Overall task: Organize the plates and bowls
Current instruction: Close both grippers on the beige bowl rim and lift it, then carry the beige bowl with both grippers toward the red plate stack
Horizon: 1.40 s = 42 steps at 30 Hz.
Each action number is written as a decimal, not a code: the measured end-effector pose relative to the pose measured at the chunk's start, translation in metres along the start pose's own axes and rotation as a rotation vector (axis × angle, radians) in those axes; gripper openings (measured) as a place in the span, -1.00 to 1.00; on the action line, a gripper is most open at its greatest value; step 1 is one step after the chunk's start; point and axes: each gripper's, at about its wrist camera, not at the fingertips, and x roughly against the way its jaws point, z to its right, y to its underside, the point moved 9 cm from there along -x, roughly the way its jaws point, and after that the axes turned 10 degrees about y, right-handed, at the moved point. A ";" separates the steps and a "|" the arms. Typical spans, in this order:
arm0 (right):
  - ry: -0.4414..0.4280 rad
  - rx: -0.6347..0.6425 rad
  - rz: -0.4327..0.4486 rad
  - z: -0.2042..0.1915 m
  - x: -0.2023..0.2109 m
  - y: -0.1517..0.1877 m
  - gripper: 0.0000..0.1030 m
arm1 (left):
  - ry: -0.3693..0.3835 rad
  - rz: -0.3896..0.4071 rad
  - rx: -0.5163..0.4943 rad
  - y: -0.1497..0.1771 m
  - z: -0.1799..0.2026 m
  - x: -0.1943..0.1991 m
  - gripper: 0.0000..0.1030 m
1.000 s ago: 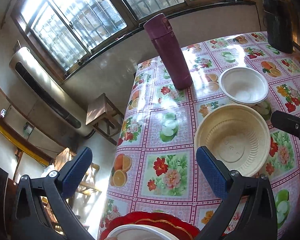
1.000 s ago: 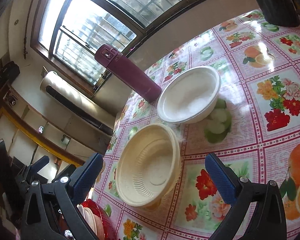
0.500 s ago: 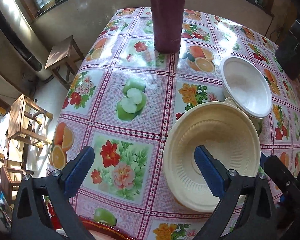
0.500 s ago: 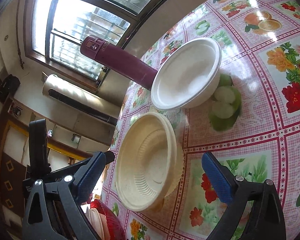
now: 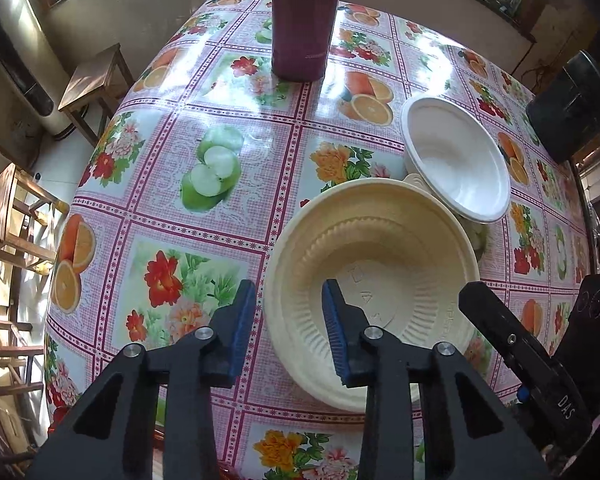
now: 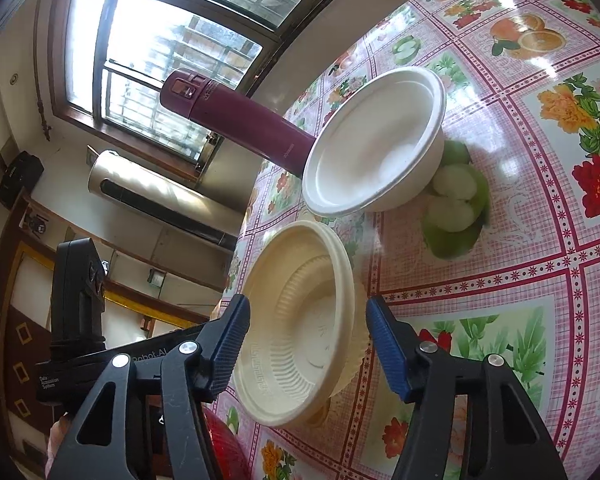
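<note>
The left gripper (image 5: 288, 320) has its fingers half open around the near rim of the cream bowl (image 5: 374, 268), ready to pinch and lift it. The right gripper (image 6: 306, 344) is wide open, holding nothing.

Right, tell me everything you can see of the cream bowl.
The cream bowl is round, shallow and matte, looking like moulded pulp, with ribbed inner walls and faint embossed letters on its base. It sits upright and empty on the floral tablecloth, beside the white bowl. The left gripper straddles its near rim, jaws open.
</note>
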 end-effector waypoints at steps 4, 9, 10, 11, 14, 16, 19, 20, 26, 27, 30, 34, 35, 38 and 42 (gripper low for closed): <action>0.043 0.021 0.005 0.002 -0.003 0.000 -0.13 | 0.008 -0.006 -0.003 0.000 -0.001 -0.001 -0.57; 0.097 0.036 0.015 0.006 -0.005 -0.002 -0.59 | 0.008 0.002 0.014 -0.001 -0.006 -0.001 -0.71; 0.113 0.043 0.018 0.008 -0.005 -0.002 -0.63 | 0.007 0.003 0.013 0.000 -0.007 -0.001 -0.73; 0.124 0.047 0.019 0.009 -0.006 -0.001 -0.68 | 0.005 0.004 0.010 0.000 -0.007 -0.001 -0.73; 0.127 0.042 0.013 0.011 -0.008 -0.001 -0.70 | 0.016 0.007 0.021 -0.001 -0.007 0.000 -0.74; 0.130 0.042 0.012 0.012 -0.008 -0.001 -0.70 | 0.034 0.008 0.039 -0.001 -0.009 0.001 -0.73; 0.141 0.046 0.011 0.013 -0.008 0.000 -0.71 | 0.032 -0.001 0.045 0.000 -0.012 0.001 -0.73; 0.142 0.046 0.010 0.013 -0.009 0.000 -0.71 | 0.033 -0.003 0.053 0.001 -0.013 0.001 -0.73; 0.146 0.058 0.015 0.012 -0.008 0.001 -0.71 | 0.032 0.005 0.056 0.003 -0.011 -0.002 -0.73; 0.144 0.058 0.014 0.012 -0.008 0.002 -0.71 | 0.027 0.002 0.046 0.003 -0.009 -0.003 -0.73; 0.141 0.052 0.013 0.013 -0.008 0.002 -0.71 | 0.006 -0.001 0.025 0.004 -0.007 -0.006 -0.78; 0.136 0.042 0.014 0.014 -0.007 0.002 -0.71 | 0.007 0.014 0.020 0.003 -0.007 -0.001 -0.84; 0.132 0.039 0.011 0.014 -0.006 0.002 -0.71 | 0.004 0.019 0.016 0.002 -0.007 0.000 -0.84; 0.121 0.033 0.005 0.013 -0.005 0.004 -0.71 | 0.002 0.033 0.004 0.003 -0.007 0.008 -0.84; 0.088 0.030 0.008 0.005 0.003 0.006 -0.71 | 0.002 0.058 -0.012 0.006 -0.007 0.025 -0.84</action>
